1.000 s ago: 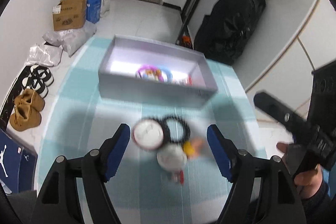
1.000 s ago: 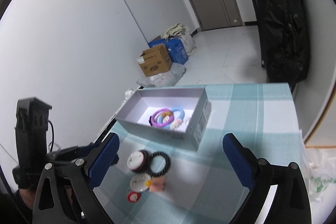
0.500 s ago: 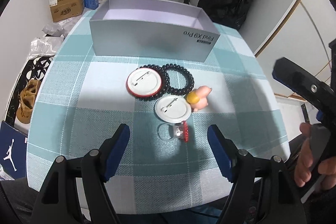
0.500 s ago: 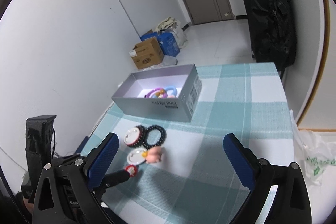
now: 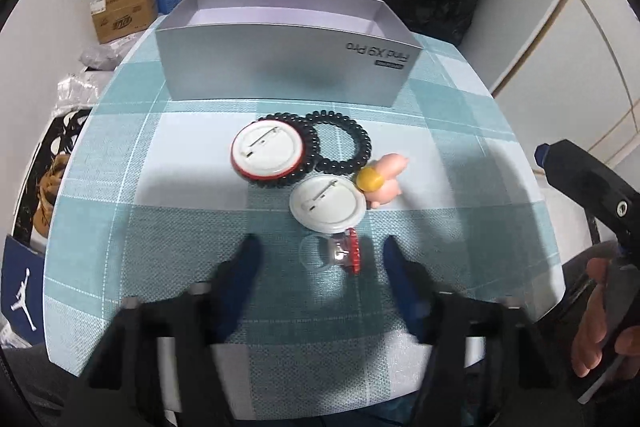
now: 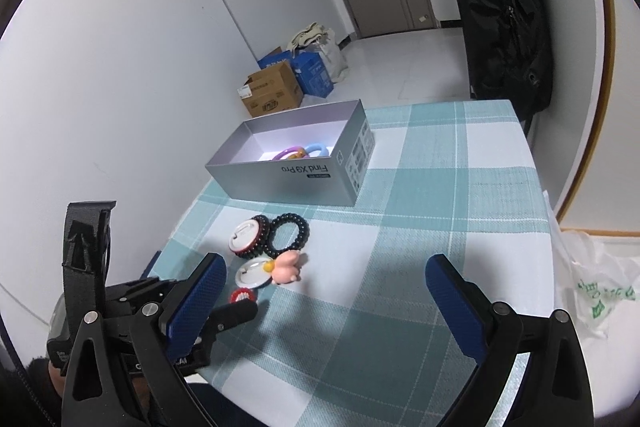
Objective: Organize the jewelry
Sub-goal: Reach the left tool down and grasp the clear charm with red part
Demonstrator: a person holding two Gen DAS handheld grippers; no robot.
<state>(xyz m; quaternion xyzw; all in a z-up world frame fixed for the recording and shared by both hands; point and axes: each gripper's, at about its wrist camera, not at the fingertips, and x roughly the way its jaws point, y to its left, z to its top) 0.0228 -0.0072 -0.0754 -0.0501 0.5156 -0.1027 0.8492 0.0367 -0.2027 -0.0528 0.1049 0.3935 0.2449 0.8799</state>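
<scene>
The grey box (image 6: 304,173) stands open at the far side of the desk (image 6: 420,267), on the checked cloth. Inside it I can see a purple ring (image 6: 287,153) and a blue ring (image 6: 318,149) lying together against the near wall; from the left wrist view the near wall hides all that is inside.

In front of the box, on the cloth, lies a small group of things. A white badge with red rim (image 5: 267,151) lies face down on a black coil bracelet (image 5: 305,163), and a second black coil bracelet (image 5: 340,147) lies touching it on the right. Nearer is a smaller white badge (image 5: 328,203), and beside it a pink toy figure (image 5: 386,179) with a yellow part. A small red piece with a clear ring (image 5: 340,251) lies just below the smaller badge; what it is I cannot make out.

The left gripper (image 5: 318,255) is blurred, its fingers spread wide on both sides of the red piece, not touching it. The right gripper (image 6: 324,285) is held over the bare cloth to the right of the group, fingers wide apart and holding nothing.
</scene>
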